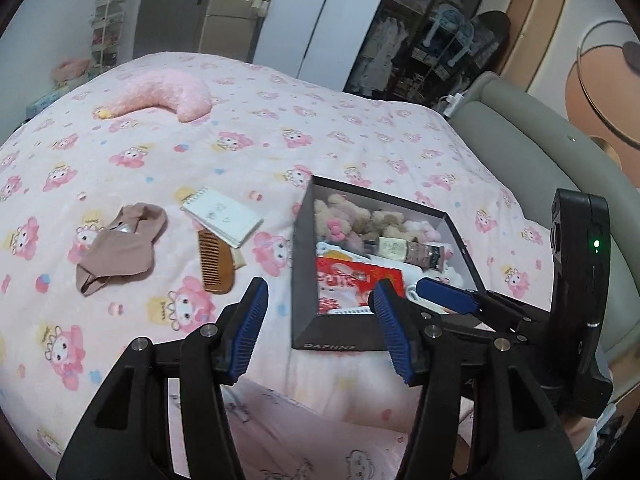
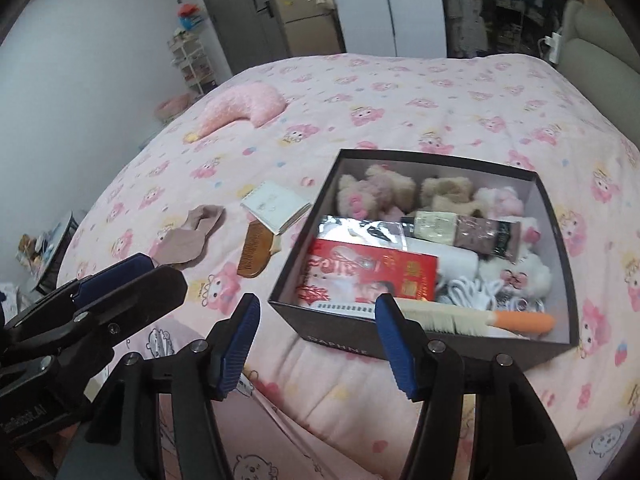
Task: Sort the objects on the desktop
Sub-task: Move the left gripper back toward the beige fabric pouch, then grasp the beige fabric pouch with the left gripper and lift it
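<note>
A dark open box sits on the pink bed, holding plush toys, a red packet, tubes, a white cable and an orange-handled brush. Left of it lie a white notepad, a wooden comb and a beige sock. My left gripper is open and empty, near the box's front left corner. My right gripper is open and empty above the box's front edge. Each gripper also shows in the other's view.
A pink curved pillow lies far back on the bed. A grey headboard runs along the right. A wardrobe, door and shelves stand behind the bed. The bed's near edge drops off below the grippers.
</note>
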A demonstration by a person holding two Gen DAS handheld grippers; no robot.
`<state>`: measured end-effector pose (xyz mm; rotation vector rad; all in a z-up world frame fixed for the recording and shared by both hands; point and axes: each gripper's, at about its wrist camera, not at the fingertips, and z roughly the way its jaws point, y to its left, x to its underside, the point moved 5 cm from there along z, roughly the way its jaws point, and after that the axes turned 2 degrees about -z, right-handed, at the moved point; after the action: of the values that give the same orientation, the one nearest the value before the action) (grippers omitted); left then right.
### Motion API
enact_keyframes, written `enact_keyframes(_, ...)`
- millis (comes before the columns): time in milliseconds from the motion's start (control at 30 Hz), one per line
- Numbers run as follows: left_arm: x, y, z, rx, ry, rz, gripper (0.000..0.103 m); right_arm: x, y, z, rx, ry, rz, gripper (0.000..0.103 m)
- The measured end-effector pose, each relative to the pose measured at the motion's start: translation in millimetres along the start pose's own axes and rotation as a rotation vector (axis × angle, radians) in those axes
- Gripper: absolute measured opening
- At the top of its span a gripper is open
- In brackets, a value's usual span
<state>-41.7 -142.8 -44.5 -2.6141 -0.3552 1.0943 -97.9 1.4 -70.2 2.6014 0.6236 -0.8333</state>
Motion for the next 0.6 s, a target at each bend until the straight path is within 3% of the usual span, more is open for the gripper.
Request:
enact_keyframes(133, -2.3, 61.0, -0.2, -0.095, -0.018, -0.079, 0.057, -23.7, 41.2, 28.9, -0.089, 0.025, -0.023, 0.057)
enact_keyframes(300, 13.0, 142.1, 18.8, -0.095, 0.042, -0.243, 0.057, -28.9, 83.8, 78.8, -0.09, 0.092, -0.125, 0.057)
enact_keyframes(400, 23.1, 184.1, 35.7, -0.17, 0.064, -0.281, 0.057, -21.4, 87.8, 103.4, -0.1, 0.139, -0.107, 0.057)
enact_keyframes(500, 26.5, 223.3, 52.3, -0.178, 0.082, -0.369, 0.055, -26.6, 98.4, 131.9, -0.085, 0.179, -0.126, 0.057)
enact_keyframes(600, 26.0, 251.1, 66.8, -0.22, 0.087, -0.404, 0.055, -34.2, 120.1, 158.3, -0.133, 0.21, -0.167, 0.057)
